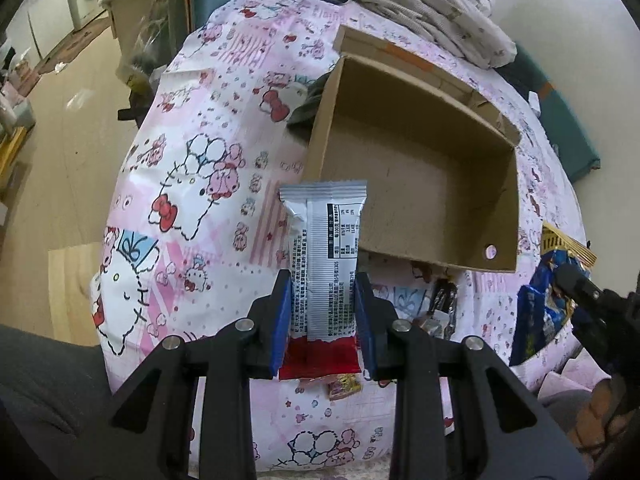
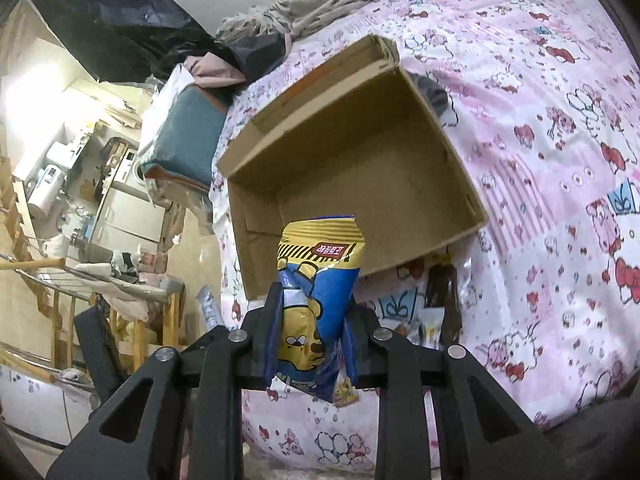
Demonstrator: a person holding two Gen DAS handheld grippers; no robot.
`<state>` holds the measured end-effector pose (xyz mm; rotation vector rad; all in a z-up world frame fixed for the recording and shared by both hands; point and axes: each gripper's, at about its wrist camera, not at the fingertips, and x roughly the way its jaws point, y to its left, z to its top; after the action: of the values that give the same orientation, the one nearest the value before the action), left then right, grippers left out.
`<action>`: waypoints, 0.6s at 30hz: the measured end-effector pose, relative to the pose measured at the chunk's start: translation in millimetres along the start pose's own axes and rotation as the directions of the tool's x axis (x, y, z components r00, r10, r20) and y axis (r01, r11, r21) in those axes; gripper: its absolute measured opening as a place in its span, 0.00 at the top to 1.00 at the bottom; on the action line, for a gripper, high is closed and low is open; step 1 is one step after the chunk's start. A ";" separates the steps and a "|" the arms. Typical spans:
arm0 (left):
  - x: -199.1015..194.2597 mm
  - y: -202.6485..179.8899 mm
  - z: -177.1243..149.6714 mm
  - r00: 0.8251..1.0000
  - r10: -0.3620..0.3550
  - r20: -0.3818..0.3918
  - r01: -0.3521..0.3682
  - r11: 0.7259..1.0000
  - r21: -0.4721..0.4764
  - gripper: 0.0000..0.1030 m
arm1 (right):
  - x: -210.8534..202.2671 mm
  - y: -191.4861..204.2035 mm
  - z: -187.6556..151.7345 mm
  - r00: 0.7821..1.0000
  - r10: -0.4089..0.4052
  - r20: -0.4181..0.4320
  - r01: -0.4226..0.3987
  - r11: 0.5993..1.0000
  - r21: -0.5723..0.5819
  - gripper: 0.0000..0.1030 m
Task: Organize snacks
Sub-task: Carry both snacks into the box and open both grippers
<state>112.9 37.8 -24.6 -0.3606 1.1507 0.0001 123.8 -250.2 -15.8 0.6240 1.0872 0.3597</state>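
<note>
My left gripper (image 1: 323, 282) is shut on a silver-and-red snack bar wrapper (image 1: 325, 248), held upright above the bed. An open cardboard box (image 1: 420, 184) lies just beyond it, with nothing inside. In the right wrist view my right gripper (image 2: 314, 294) is shut on a blue-and-yellow snack bag (image 2: 316, 296) with a cartoon bear, lifted in front of the same box (image 2: 360, 160). That blue bag (image 1: 540, 312) and the right gripper's fingers (image 1: 580, 284) show at the right edge of the left wrist view.
Loose snacks lie on the pink cartoon-print bedsheet (image 1: 192, 184) by the box's near wall: a dark wrapper (image 1: 442, 304), a small sweet (image 1: 344, 386). Crumpled bedding (image 1: 432, 12) sits behind the box. A teal mattress edge (image 2: 184, 136) and cluttered floor lie beside the bed.
</note>
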 end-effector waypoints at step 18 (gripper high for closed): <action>21.8 -77.1 86.8 0.994 0.021 0.103 -0.044 0.972 0.229 0.75 | 33.4 -18.8 73.6 0.995 0.086 0.039 -0.085 0.996 -0.025 0.74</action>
<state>213.4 -14.7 8.4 -0.1332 1.0449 -0.0857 204.1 -267.6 -27.8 0.6563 1.0187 0.4320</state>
